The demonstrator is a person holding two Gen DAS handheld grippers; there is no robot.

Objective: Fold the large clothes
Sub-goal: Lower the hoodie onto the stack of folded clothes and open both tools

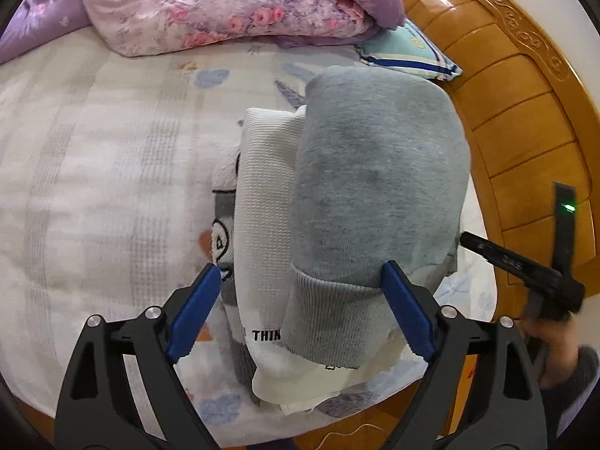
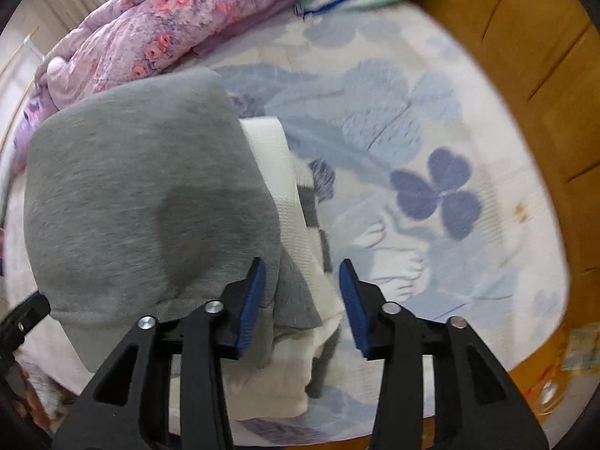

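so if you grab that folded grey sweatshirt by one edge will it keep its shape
Probably not. The grey sweatshirt looks like thick, soft fleece with a ribbed hem, so it would likely droop and unfold. It sits on a folded white garment, so a push may drag both along. It is probably light, not slippery.

The white folded garment (image 1: 262, 232) shows black letters "THIN", the rest covered.

Grey sweatshirt (image 1: 375, 172) tops a white knit (image 1: 262, 202); pink-and-lilac floral quilt (image 1: 225, 3); bedsheet (image 2: 431, 187) white with blue flowers.
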